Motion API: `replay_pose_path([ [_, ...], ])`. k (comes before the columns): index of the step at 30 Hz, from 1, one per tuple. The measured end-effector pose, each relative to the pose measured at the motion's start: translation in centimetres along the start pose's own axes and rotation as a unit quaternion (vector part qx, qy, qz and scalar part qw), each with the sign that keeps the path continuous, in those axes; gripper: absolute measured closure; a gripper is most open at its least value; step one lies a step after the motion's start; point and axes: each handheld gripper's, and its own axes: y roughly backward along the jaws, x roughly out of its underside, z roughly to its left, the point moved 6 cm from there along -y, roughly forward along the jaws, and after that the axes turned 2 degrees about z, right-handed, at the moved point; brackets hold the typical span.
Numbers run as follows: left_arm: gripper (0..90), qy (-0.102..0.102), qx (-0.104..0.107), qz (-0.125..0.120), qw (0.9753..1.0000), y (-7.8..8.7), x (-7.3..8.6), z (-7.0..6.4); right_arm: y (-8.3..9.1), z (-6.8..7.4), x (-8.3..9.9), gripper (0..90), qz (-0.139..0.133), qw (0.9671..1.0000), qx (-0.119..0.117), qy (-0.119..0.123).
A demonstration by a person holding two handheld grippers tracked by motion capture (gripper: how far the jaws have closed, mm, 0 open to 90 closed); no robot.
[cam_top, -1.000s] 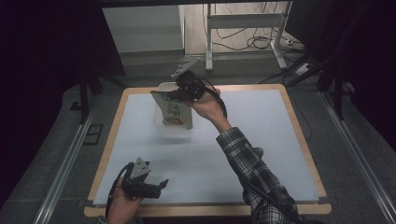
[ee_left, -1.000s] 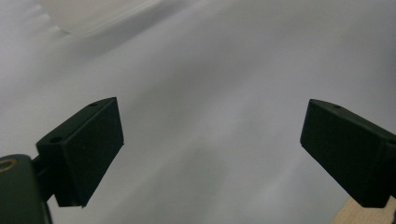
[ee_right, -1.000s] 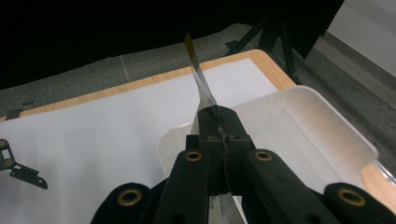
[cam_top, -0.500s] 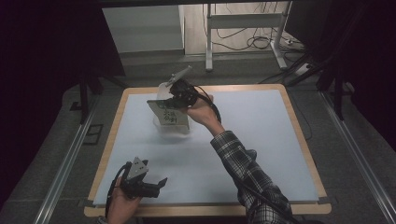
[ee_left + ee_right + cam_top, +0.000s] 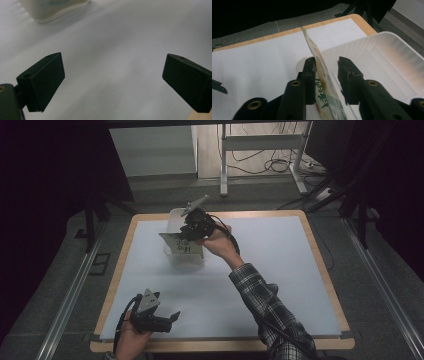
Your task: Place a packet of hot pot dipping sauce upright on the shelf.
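Note:
A flat printed packet (image 5: 181, 245) with green lettering stands tilted in a translucent white bin (image 5: 183, 261) at the far left-centre of the table. My right gripper (image 5: 187, 237) hovers over the bin. In the right gripper view the packet (image 5: 313, 47) rises between the jaws of the right gripper (image 5: 325, 65). It leans on one jaw, and a gap shows at the other, so the gripper is open. My left gripper (image 5: 172, 319) rests near the front left edge, wide open with nothing in it. Its jaws (image 5: 112, 72) point across bare white sheet toward the bin (image 5: 50, 11).
A white sheet (image 5: 280, 265) covers the wooden table, whose rim (image 5: 320, 255) shows all around. Beyond the far edge are a desk frame (image 5: 222, 165) and loose cables (image 5: 280, 162) on the floor. A plaid-sleeved forearm (image 5: 260, 295) crosses the middle.
My right gripper carried the packet left and toward me, down over the bin, and its jaws now stand apart. The left gripper has stayed put.

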Motion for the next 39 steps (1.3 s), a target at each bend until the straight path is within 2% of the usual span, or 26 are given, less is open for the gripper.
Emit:
replay_pose_path([
  [12,4.2,0.0,0.005,-0.001,1.0,0.0,0.0,-0.2,0.8,-0.1,0.8,47.0,-0.002,0.9999,0.014,-0.008],
  [17,4.1,0.012,0.013,0.004,0.9998,0.1,0.0,-0.2,1.3,-0.2,1.3,39.2,-0.001,0.9998,0.019,-0.01],
  [22,3.7,0.02,0.021,0.011,0.9995,0.1,0.0,-0.4,1.9,-0.2,1.7,36.0,0.0,0.9997,0.022,-0.01],
  [35,0.8,-0.008,0.006,0.031,0.9995,-0.2,0.3,-0.7,3.4,-0.2,2.4,29.5,-0.008,0.9993,0.029,-0.02],
  [39,1.2,-0.005,0.009,0.028,0.9996,0.0,0.2,-0.6,3.8,-0.2,2.7,27.8,-0.01,0.9992,0.032,-0.02],
])
